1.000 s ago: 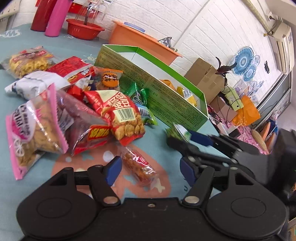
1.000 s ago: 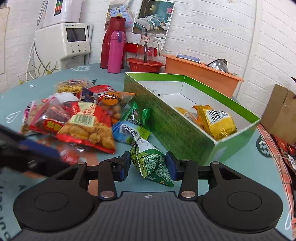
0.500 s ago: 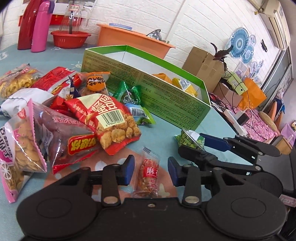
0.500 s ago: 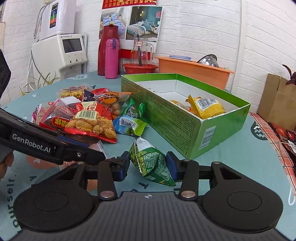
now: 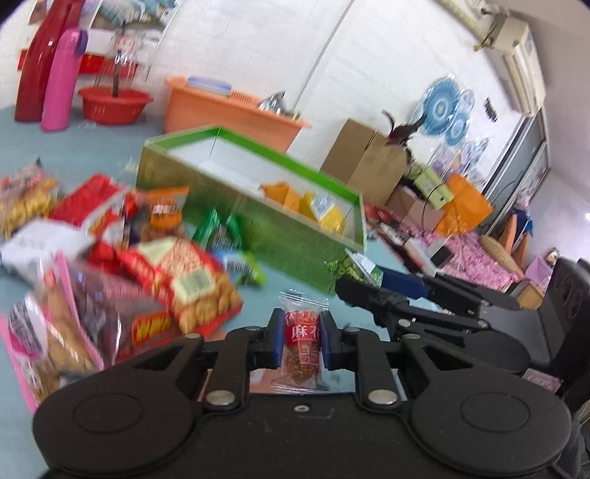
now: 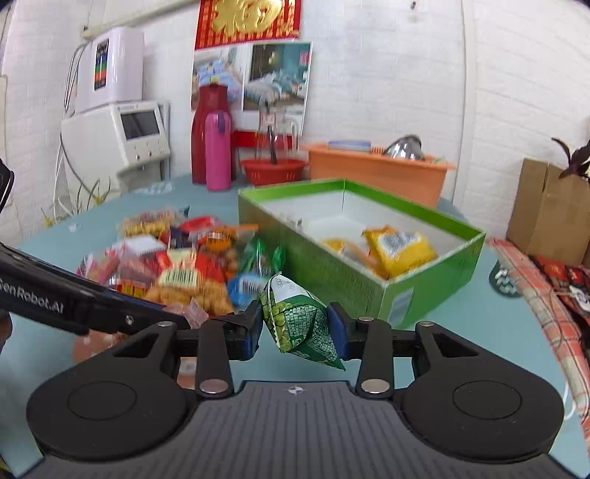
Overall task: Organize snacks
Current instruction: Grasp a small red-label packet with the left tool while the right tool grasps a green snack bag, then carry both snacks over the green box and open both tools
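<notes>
Two tools, one snack packet each: left tool (image 5: 302, 341), right tool (image 6: 295, 329)

Black hand-held gripper (image 6: 295, 329), blue pads (image 6: 337, 331), silver screws.

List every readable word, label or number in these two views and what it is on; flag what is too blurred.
"麻花": red label of the small clear packet held in the left gripper.
"GenRobot.AI", first letter cut off: side of the left gripper's arm.
"福", gold on red: wall hanging.
Green pea packet in the right gripper: small digits, unreadable.
Pile of snacks, yellow packet's barcode, green box: blurred.
</notes>
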Demonstrator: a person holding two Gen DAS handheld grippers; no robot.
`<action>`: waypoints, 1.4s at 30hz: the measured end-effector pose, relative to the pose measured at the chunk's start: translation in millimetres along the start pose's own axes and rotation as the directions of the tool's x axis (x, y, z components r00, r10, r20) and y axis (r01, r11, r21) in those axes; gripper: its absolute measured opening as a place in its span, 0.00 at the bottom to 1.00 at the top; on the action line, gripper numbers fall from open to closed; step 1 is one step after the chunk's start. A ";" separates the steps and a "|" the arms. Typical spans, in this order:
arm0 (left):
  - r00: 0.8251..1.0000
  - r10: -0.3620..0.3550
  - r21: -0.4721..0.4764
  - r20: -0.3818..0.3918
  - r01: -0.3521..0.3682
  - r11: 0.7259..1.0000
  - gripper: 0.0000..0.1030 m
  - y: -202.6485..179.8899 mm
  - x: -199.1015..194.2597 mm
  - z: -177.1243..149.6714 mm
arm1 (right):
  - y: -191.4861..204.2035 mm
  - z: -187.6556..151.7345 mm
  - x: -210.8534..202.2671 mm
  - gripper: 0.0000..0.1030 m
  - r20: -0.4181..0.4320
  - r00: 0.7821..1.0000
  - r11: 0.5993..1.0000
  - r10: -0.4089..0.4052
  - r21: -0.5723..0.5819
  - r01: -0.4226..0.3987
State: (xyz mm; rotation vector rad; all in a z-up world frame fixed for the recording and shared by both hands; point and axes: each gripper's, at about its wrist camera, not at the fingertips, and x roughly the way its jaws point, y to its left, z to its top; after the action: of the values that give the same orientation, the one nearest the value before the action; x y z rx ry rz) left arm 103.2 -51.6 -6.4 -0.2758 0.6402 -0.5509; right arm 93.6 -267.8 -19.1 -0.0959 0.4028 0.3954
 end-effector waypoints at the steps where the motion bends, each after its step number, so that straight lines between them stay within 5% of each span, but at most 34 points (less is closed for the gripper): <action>1: 1.000 -0.008 0.002 0.015 0.008 1.000 0.76 -0.9 -1.2 7.6 | -1.2 4.7 -1.3 0.64 0.016 1.000 1.000 -0.001 0.003 0.001; 8: 0.994 -0.029 0.014 0.108 0.028 1.000 0.76 -4.0 9.0 60.1 | -12.5 37.0 8.4 0.64 0.113 0.992 0.999 -0.050 0.010 0.049; 15: 0.990 0.003 -0.020 0.141 -0.001 1.000 0.76 14.0 53.9 102.9 | -27.9 46.7 42.7 0.64 0.111 0.990 0.996 -0.088 0.019 0.087; 26: 0.996 0.020 -0.033 0.083 -0.018 0.999 0.78 40.7 114.5 123.7 | -44.7 54.1 103.8 0.65 0.074 0.991 0.994 -0.113 0.011 0.113; 28: 0.997 0.033 -0.023 0.072 -0.031 0.999 0.85 44.7 123.8 123.3 | -43.7 52.9 112.6 0.71 0.071 0.992 0.995 -0.103 -0.006 0.104; 29: 0.997 0.047 -0.019 0.069 -0.046 0.999 1.00 46.7 126.5 122.4 | -42.9 52.0 115.9 0.79 0.067 0.993 0.995 -0.101 -0.013 0.102; 30: 0.996 0.065 -0.019 0.068 -0.064 0.998 1.00 47.9 127.8 121.5 | -41.7 50.4 118.2 1.00 0.053 0.993 0.994 -0.104 -0.019 0.106; 42: 0.990 0.096 -0.027 0.100 -0.093 0.995 1.00 37.9 91.8 118.1 | -34.4 48.8 94.3 1.00 0.049 0.991 0.992 -0.121 -0.026 0.122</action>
State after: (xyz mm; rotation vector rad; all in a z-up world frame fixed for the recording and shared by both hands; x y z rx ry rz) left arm 253.9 -63.3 24.6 -0.2914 0.5583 -0.4361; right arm 204.5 -257.7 -11.6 -0.1381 0.3425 0.2826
